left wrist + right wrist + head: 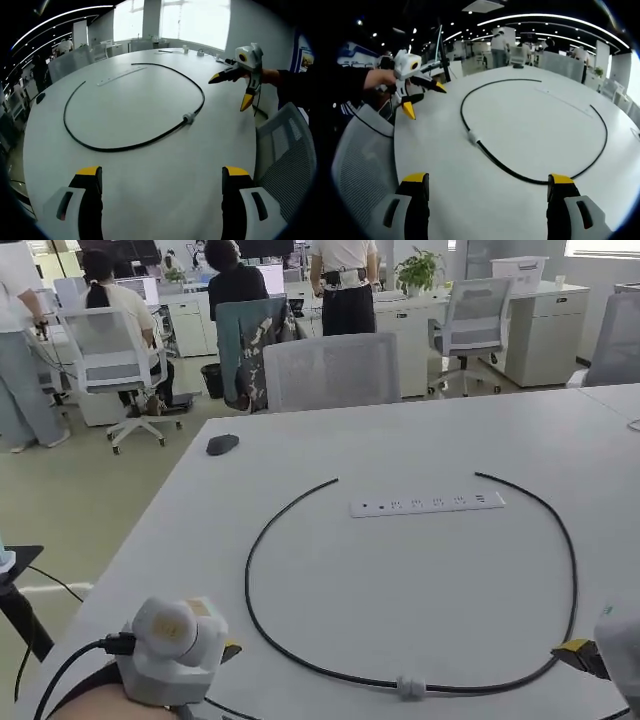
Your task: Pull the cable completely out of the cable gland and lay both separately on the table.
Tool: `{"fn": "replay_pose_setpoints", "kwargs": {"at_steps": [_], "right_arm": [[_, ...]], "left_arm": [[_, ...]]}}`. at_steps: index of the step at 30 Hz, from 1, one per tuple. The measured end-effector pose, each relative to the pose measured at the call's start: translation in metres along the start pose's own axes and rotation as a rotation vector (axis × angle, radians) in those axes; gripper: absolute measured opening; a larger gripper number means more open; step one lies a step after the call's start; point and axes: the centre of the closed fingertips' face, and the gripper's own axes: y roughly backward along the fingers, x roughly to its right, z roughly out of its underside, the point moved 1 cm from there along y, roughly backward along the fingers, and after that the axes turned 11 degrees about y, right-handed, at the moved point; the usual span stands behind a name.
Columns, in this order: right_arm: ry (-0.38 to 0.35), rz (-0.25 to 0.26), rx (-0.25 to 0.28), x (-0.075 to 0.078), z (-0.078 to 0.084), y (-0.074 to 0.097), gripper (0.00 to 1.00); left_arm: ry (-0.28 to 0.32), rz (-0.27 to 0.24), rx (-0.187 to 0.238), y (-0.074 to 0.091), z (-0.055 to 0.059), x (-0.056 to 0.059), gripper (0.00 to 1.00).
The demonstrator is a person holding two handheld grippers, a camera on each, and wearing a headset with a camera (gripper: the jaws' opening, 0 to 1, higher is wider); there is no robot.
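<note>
Pre-pull: cable (pixel 247 585) in open loop on table (pixel 400 580), gland (pixel 410 687) on it at near edge, not yet separated. L gripper (pixel 160 172) & R gripper (pixel 488 179) jaws apart, empty, flanking gland; prob. one pins gland, other draws cable

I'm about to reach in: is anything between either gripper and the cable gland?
Nothing visible. Bare table lies between the open left gripper and the cable gland, and likewise before the open right gripper. The power strip lies beyond it, inside the cable loop.
</note>
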Motion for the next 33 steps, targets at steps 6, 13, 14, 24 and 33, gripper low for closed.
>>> {"fn": "replay_pose_setpoints", "kwargs": {"at_steps": [6, 13, 14, 24, 33], "right_arm": [[0.030, -0.010, -0.003, 0.003, -0.005, -0.005, 1.00], [0.063, -0.032, 0.029, 0.000, -0.023, -0.009, 1.00], [0.064, -0.041, 0.031, 0.000, -0.025, -0.011, 1.00], [0.151, -0.075, 0.038, -0.005, -0.033, -0.021, 0.99], [0.141, -0.137, 0.016, -0.010, -0.030, -0.037, 0.99]], "left_arm": [[0.001, 0.005, 0.021, -0.002, -0.005, 0.000, 0.99], [0.001, 0.022, 0.047, -0.004, -0.012, 0.002, 0.99], [-0.004, 0.026, 0.046, -0.005, -0.012, 0.004, 0.99], [-0.020, 0.039, 0.068, -0.008, -0.018, 0.007, 0.99], [-0.033, 0.035, 0.090, -0.009, -0.025, 0.007, 0.97]]}}
